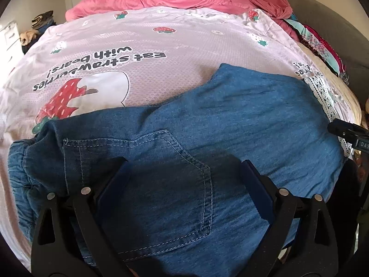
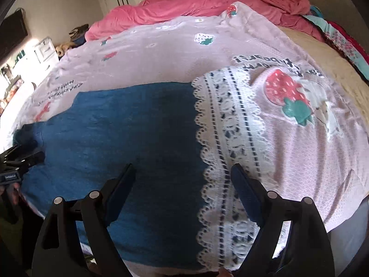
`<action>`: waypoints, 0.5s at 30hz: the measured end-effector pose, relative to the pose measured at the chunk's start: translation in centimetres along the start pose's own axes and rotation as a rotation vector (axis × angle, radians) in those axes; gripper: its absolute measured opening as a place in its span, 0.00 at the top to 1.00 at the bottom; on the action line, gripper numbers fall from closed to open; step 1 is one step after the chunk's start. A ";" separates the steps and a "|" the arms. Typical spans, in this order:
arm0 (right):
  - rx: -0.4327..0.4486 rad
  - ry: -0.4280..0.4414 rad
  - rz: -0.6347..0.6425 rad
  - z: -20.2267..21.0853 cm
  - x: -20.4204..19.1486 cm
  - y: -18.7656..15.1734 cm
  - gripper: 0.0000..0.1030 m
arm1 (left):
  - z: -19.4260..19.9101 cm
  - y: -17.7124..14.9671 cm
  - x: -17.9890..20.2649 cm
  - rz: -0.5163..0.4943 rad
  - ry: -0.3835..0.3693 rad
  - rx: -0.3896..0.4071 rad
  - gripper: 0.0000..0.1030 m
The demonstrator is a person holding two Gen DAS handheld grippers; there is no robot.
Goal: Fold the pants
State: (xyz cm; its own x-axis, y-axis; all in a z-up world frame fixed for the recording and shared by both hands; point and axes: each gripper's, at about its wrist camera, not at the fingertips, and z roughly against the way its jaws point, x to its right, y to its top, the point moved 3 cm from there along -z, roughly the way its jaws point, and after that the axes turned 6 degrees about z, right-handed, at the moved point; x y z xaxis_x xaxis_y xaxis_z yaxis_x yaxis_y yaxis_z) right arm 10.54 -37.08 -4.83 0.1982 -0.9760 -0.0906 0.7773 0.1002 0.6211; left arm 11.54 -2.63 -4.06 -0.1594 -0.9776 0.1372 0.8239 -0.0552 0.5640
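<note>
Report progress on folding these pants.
Done: the denim pants lie doubled over on the strawberry blanket, back pocket up. In hand: nothing; the left claw hangs open over the pocket, and the right claw is open above the pants' edge by the lace trim. Left: probably further folds to make them compact.
</note>
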 end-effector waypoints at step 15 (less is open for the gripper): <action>0.123 0.040 -0.047 1.5 -0.4 0.0 0.07 | 2.8 -0.8 1.7 -0.019 -0.011 0.035 0.11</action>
State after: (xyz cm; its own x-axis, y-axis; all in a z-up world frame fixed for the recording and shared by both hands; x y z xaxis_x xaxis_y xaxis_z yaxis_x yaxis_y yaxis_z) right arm 9.54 -36.99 -3.63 0.1891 -0.9702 -0.1514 0.7076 0.0278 0.7060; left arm 9.07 -3.66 -2.05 -0.1807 -0.9743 0.1348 0.8013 -0.0664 0.5946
